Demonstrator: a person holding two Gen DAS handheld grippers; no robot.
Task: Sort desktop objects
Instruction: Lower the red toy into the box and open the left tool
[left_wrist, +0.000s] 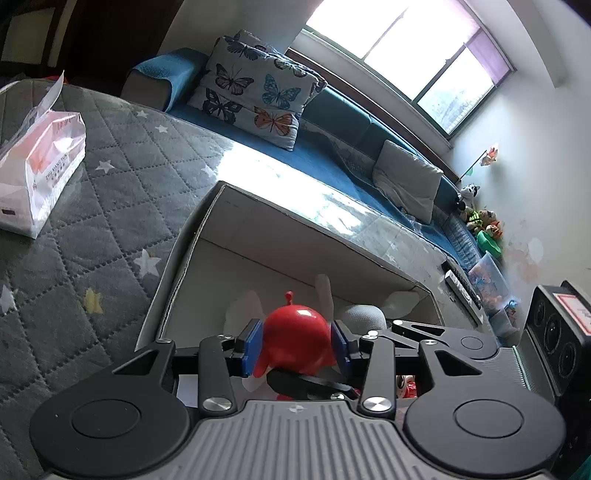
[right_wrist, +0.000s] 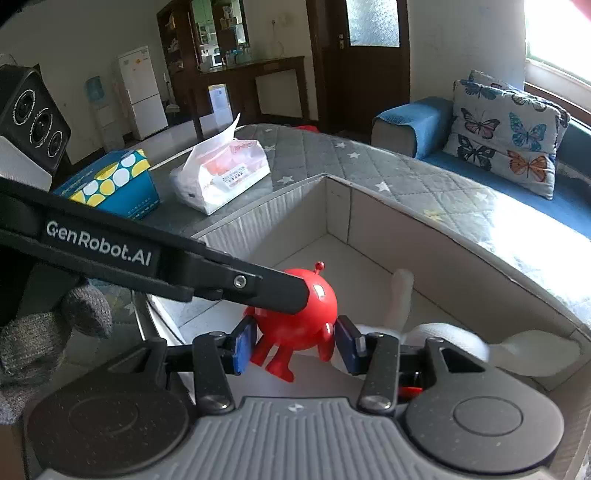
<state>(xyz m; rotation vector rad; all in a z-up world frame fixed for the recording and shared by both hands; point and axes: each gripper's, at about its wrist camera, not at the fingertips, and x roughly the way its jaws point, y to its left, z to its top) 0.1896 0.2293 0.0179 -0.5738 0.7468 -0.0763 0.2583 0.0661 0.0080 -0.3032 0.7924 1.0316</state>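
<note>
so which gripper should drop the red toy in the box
Left, probably. The left gripper has its pads pressed on both sides of the toy, right over the open box. The right gripper only flanks the toy; whether it grips is unclear.

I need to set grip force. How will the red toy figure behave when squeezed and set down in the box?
The red toy figure looks like glossy hard plastic, so probably stiff but slippery against the pads. Its round body on small legs may tip or roll once released. It seems light.
</note>
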